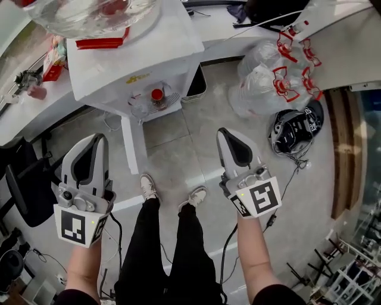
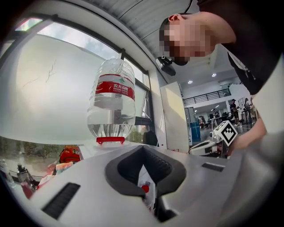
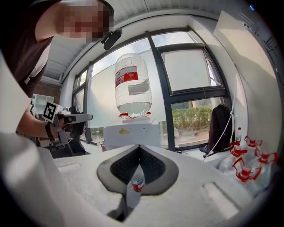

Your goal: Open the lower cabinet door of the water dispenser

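I hold my left gripper and right gripper level over the tiled floor, one on either side of my shoes. Both are clenched, jaws pressed together on nothing. The white water dispenser stands ahead, nearer my left gripper and apart from both, with an upturned water bottle on top; I cannot make out its lower cabinet door from above, and my jaws hide it in both gripper views.
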Action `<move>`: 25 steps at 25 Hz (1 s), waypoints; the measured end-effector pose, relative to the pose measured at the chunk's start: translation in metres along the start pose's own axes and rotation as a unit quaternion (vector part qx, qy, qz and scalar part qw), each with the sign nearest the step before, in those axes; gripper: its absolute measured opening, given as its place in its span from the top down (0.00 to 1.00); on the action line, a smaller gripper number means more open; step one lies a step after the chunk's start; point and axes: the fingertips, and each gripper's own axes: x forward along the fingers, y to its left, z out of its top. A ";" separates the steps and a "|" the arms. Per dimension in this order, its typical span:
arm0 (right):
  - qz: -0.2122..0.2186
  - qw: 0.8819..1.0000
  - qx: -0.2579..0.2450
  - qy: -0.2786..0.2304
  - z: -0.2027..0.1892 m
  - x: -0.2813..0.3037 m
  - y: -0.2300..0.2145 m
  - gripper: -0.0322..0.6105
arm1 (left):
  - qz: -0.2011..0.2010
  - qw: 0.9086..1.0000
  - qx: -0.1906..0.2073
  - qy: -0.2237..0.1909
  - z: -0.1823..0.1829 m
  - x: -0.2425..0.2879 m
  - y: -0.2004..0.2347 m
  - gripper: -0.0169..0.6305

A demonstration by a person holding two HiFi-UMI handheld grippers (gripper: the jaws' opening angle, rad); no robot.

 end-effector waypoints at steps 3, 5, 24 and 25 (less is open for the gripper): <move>-0.022 1.000 0.010 0.000 0.022 -0.012 0.001 0.94 | 0.004 1.000 -0.014 -0.006 0.021 -0.006 0.001 0.96; -0.032 0.999 0.010 0.001 0.038 -0.018 0.004 0.94 | 0.009 1.000 -0.022 -0.014 0.037 -0.011 0.005 0.96; -0.010 0.998 -0.011 -0.069 0.218 -0.075 0.034 0.94 | 0.024 0.996 -0.008 -0.084 0.205 -0.047 -0.010 0.96; -0.008 0.997 -0.015 -0.074 0.227 -0.076 0.036 0.94 | 0.027 0.996 -0.006 -0.088 0.213 -0.051 -0.010 0.96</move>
